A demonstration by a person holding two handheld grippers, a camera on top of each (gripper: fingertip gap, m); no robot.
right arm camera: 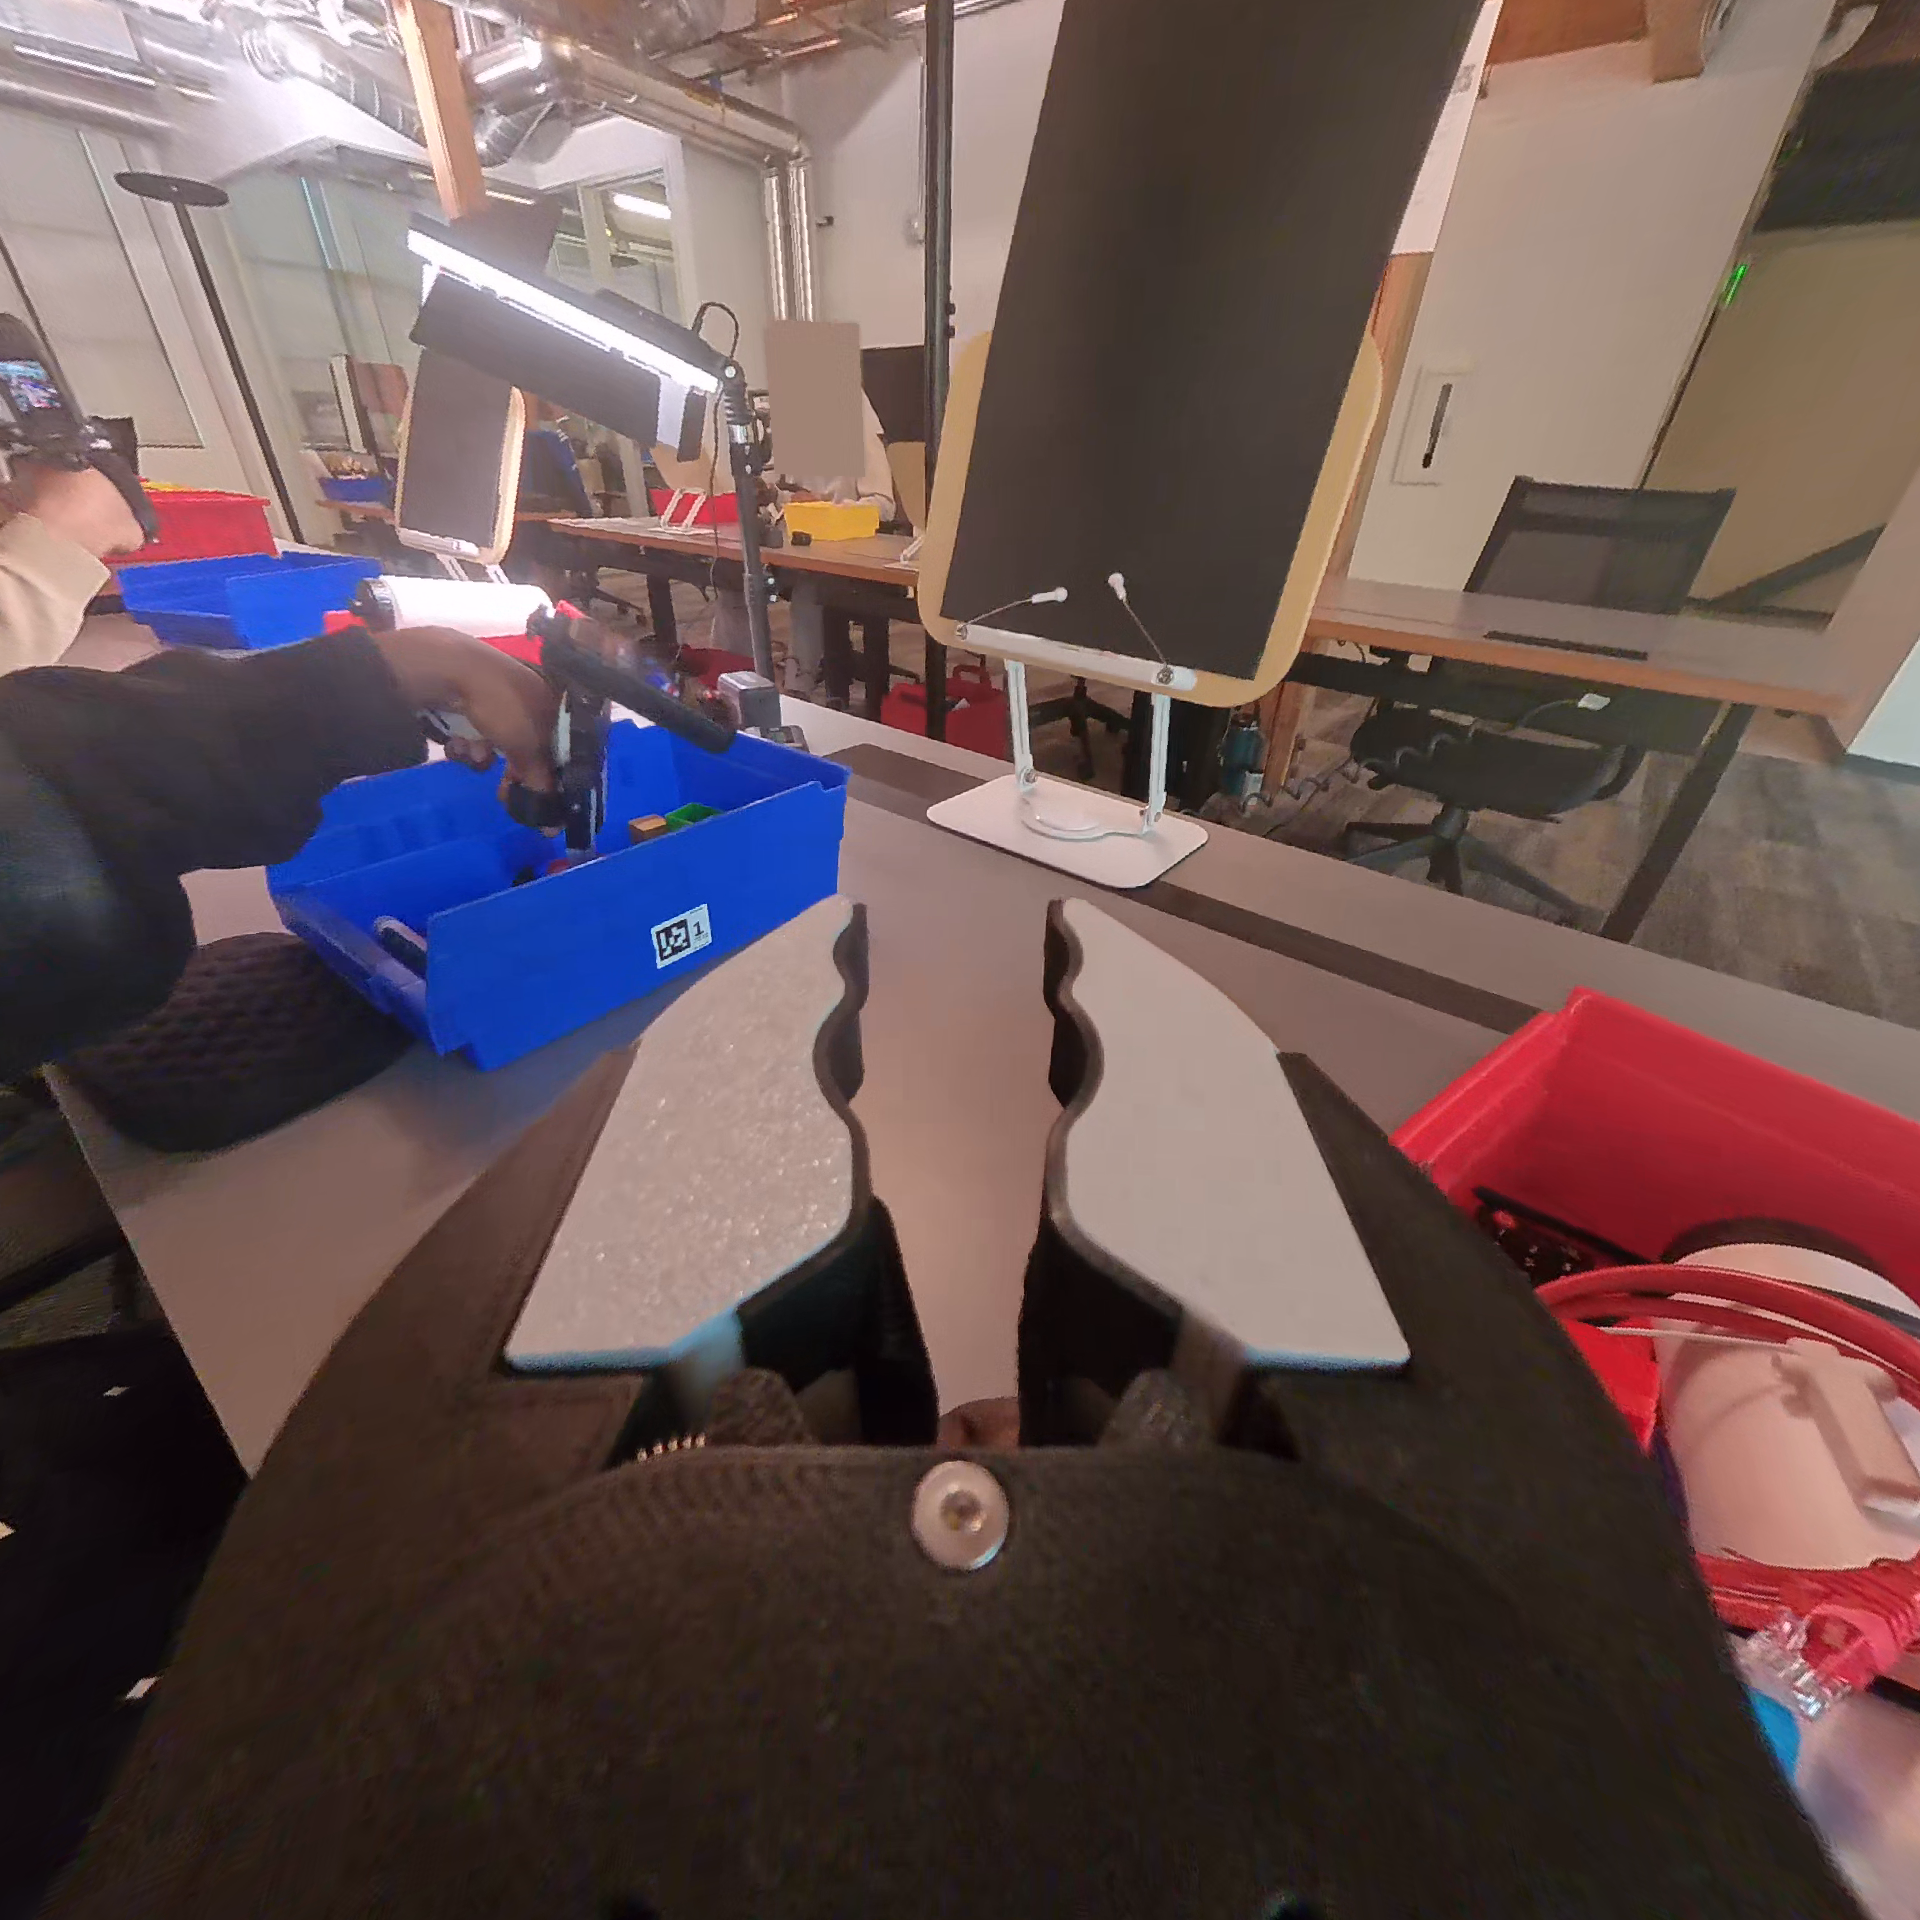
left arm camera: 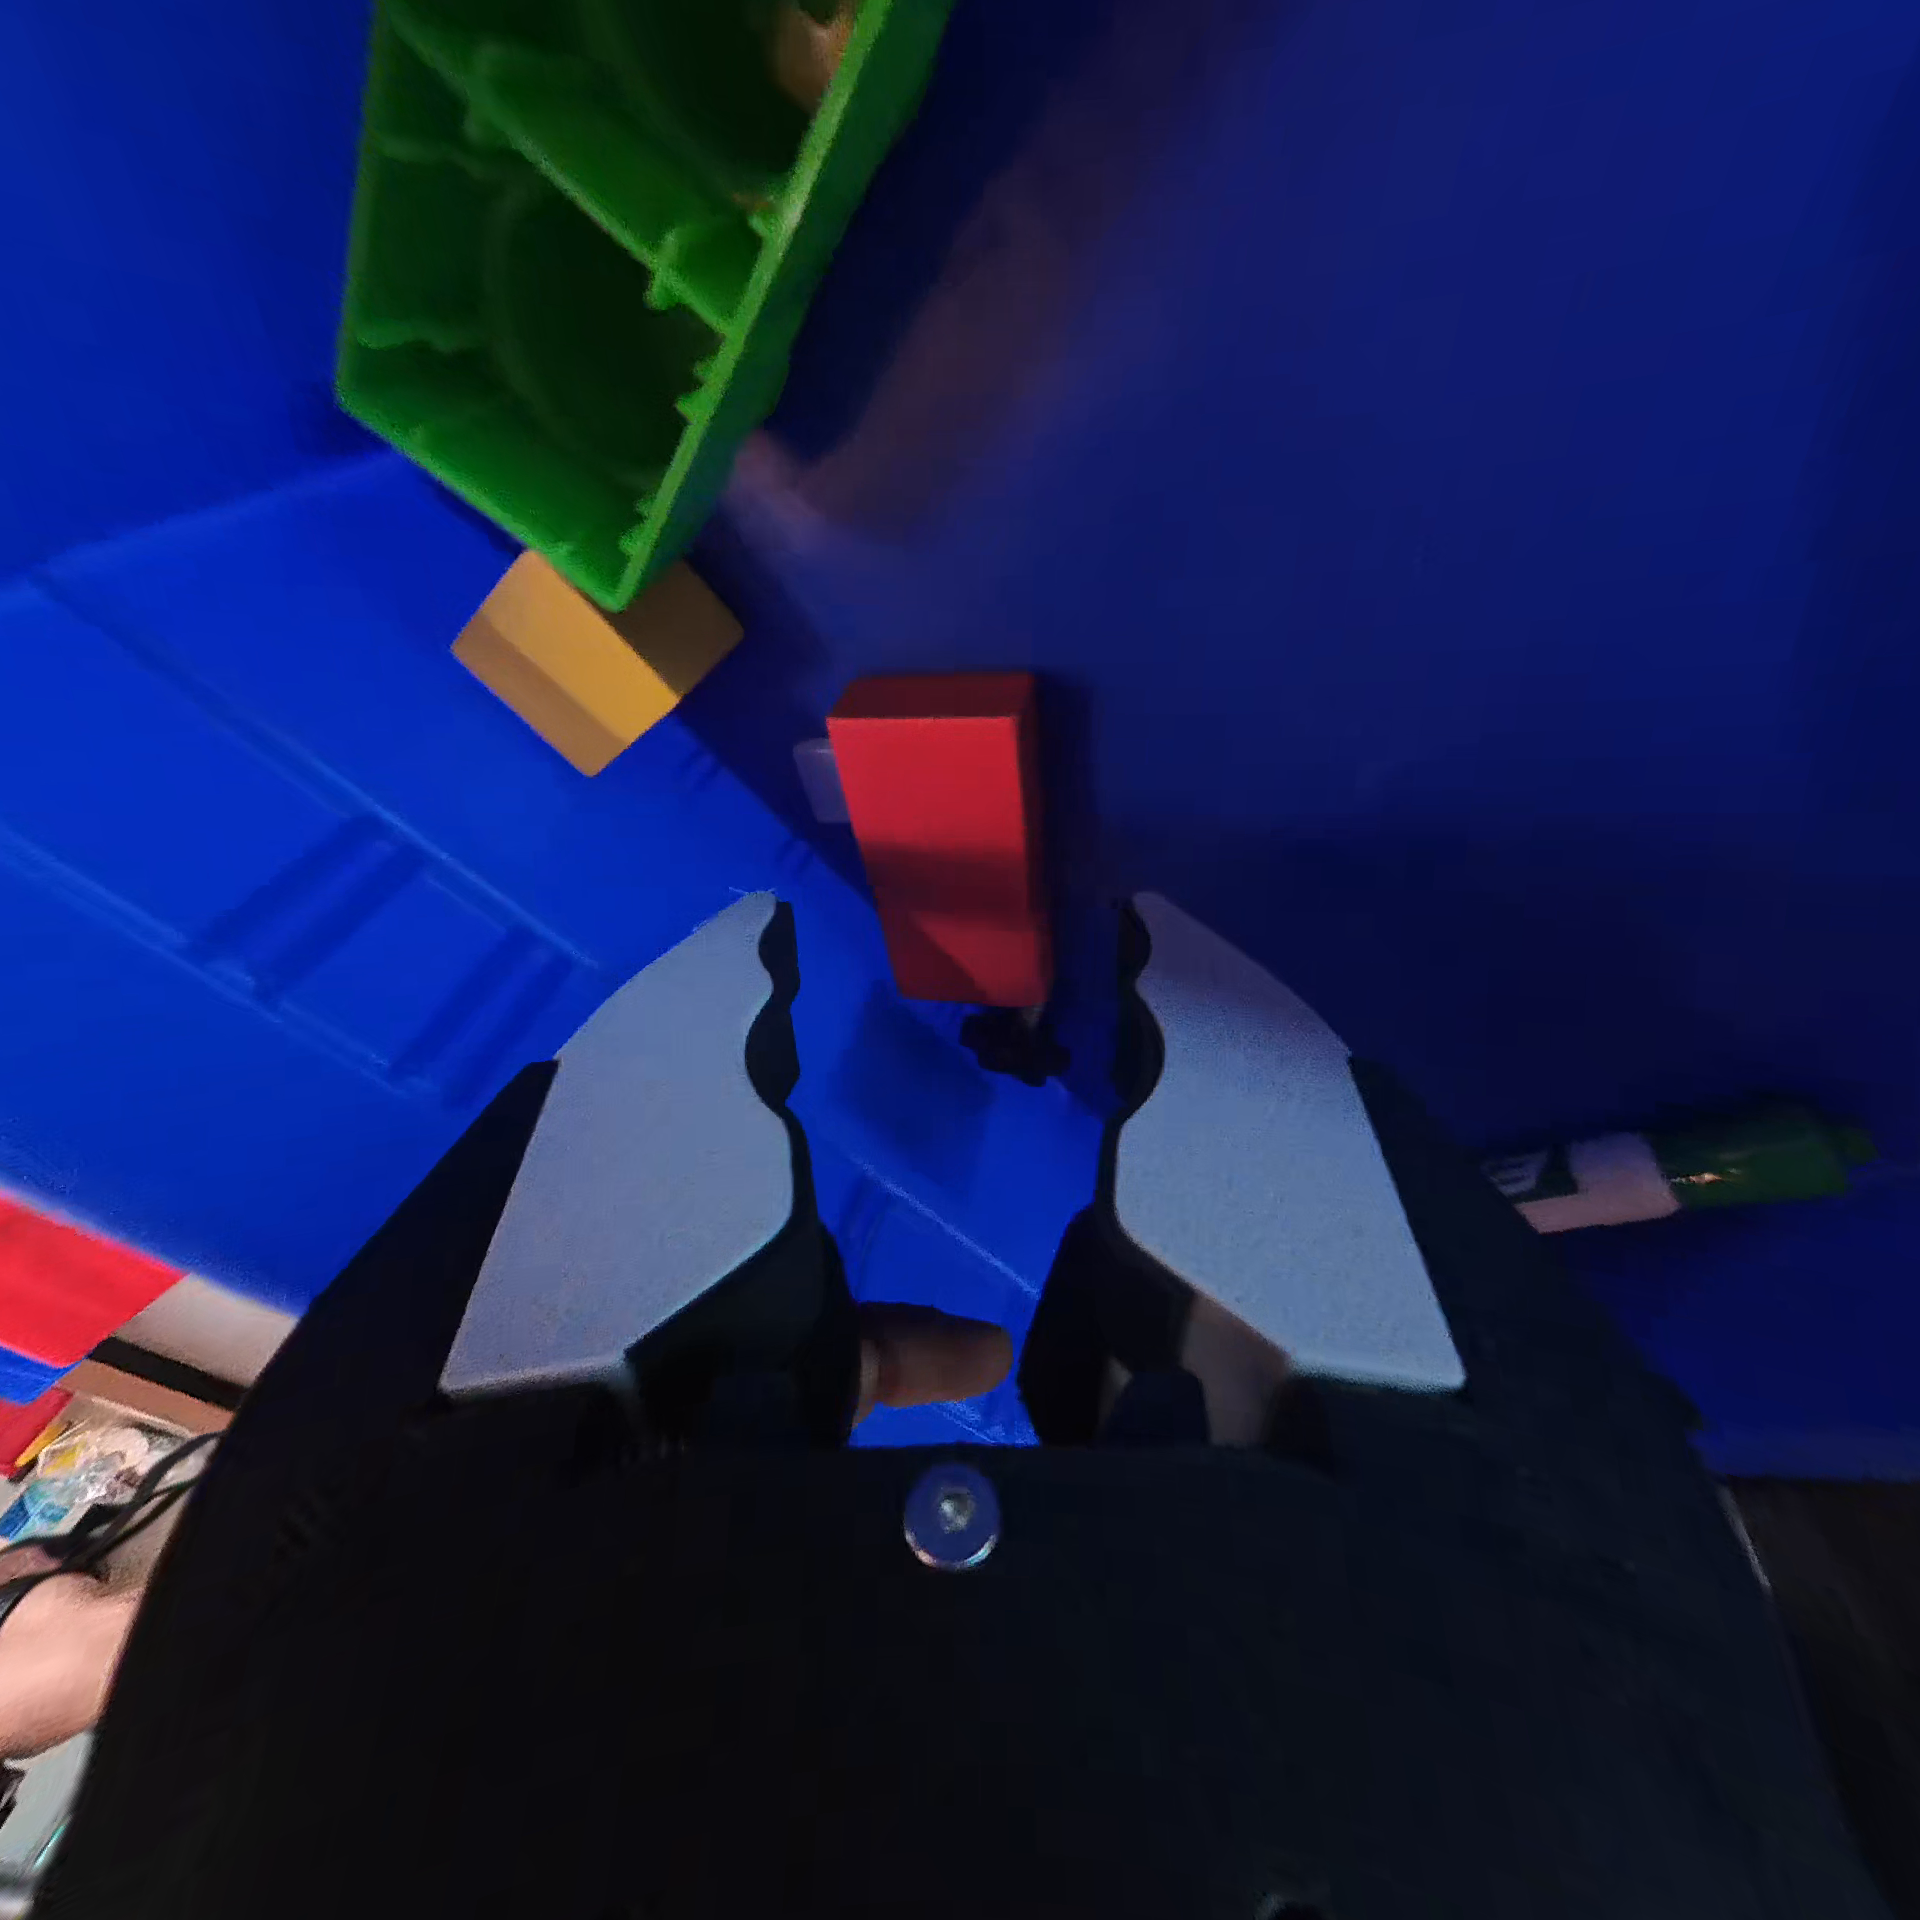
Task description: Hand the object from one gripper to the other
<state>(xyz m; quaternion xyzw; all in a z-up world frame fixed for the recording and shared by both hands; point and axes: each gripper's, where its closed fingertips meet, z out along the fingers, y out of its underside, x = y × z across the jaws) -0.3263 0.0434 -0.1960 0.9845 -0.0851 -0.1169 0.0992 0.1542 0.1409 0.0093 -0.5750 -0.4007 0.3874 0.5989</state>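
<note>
A red block (left arm camera: 945, 842) stands inside the blue bin (left arm camera: 312, 883), against its inner wall. My left gripper (left arm camera: 951, 914) is open and empty, pointing down into the bin with the red block just beyond its fingertips. A yellow block (left arm camera: 597, 665) and a green ribbed piece (left arm camera: 582, 281) lie farther in. My right gripper (right arm camera: 951, 920) is open and empty, held above the grey table (right arm camera: 935, 831). In the right wrist view the left gripper (right arm camera: 582, 790) shows reaching down into the blue bin (right arm camera: 623, 935), held by a person's hand.
A red bin (right arm camera: 1621, 1101) with red cables and a white object sits at the right. A dark panel on a white stand (right arm camera: 1070, 821) is at the table's far side. A black padded cushion (right arm camera: 239, 1029) lies left of the blue bin. A green-capped marker (left arm camera: 1683, 1169) lies in the bin. Measured from the fingertips, the yellow block (left arm camera: 597, 665) is 5 centimeters or so from the left gripper and 55 centimeters from the right.
</note>
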